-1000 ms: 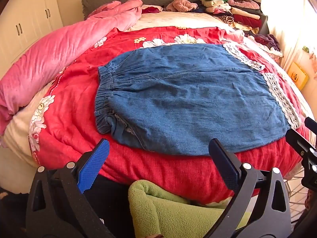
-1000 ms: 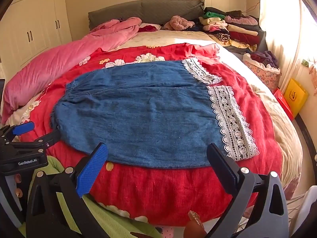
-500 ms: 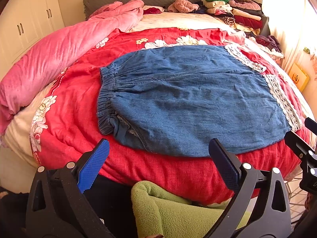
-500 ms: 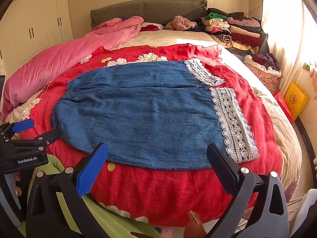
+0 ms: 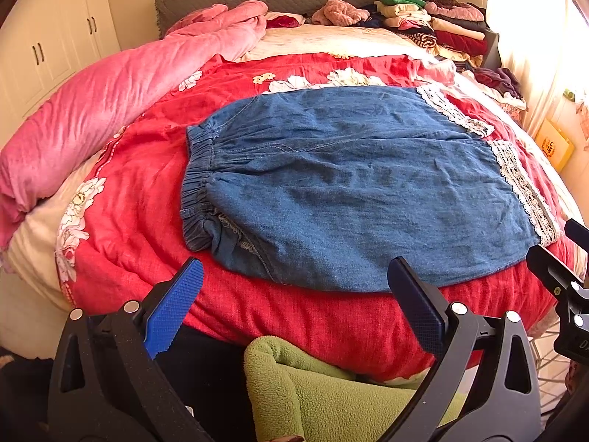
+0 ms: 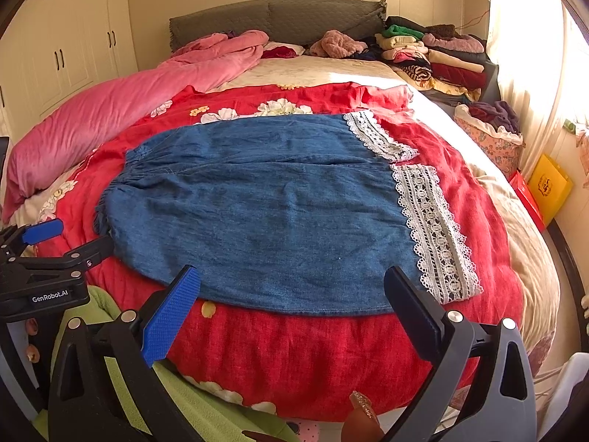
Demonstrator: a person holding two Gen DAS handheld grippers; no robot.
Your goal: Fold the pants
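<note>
Lying flat on the red floral quilt (image 5: pixel 121 228), the blue denim lace-hemmed pants (image 5: pixel 349 191) sit just beyond the left gripper (image 5: pixel 294 298) and right gripper (image 6: pixel 292 304), both spread wide and empty.

We see blue denim pants (image 5: pixel 353 188) lying flat across the red bedspread (image 5: pixel 147 199), elastic waistband (image 5: pixel 197 184) leftward, white lace cuffs (image 6: pixel 434 228) rightward, both legs apparently side by side.

The pants (image 6: pixel 265 213) are made of matt blue denim, hemmed with white openwork lace (image 6: pixel 434 235). A coarse-woven red quilt cover (image 6: pixel 302 353) is seen beneath. The fingers (image 5: pixel 173 311) are faced with knurled blue plastic; a plush pink blanket (image 5: pixel 110 99) looks velvety.
</note>
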